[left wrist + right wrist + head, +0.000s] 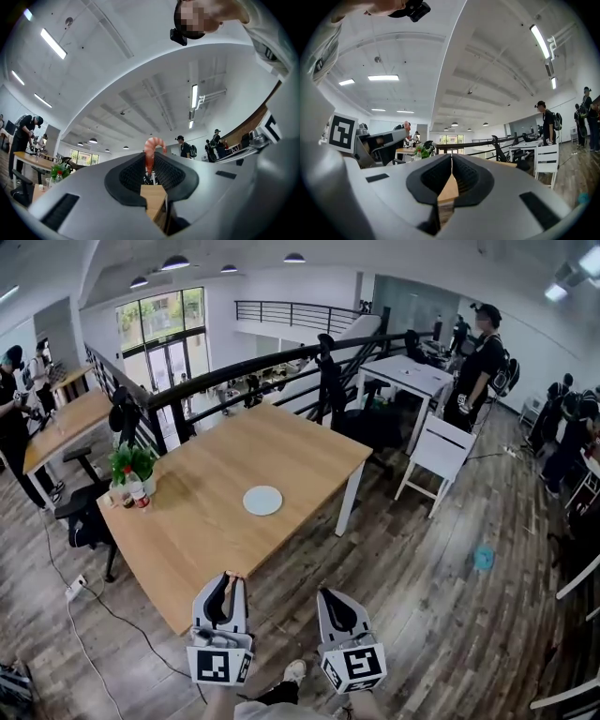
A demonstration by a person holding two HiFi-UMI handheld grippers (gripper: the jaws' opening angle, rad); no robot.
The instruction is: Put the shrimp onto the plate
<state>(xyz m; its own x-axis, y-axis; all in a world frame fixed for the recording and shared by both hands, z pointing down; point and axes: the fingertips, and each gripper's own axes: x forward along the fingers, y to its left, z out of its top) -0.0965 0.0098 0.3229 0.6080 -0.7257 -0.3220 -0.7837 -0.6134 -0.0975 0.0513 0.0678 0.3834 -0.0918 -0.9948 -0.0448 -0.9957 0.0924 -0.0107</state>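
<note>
A round white plate (262, 500) lies near the middle of the wooden table (281, 442). Both grippers hang off the table's near corner, above the floor, well short of the plate. My left gripper (228, 579) is shut on a pink-orange shrimp (151, 152), which sticks up curled between the dark pads in the left gripper view, its lower part hidden by them. In the right gripper view the left gripper and the shrimp (407, 126) show at the left. My right gripper (328, 596) is beside the left one, its jaws (451, 161) shut with nothing in them.
A potted plant (131, 463) and a small bottle (139, 493) stand at the table's left edge, with a black chair (84, 514) beside it. A white chair (439, 451), a white desk (408, 376) and a black railing (281, 357) stand beyond. People are at the room's edges.
</note>
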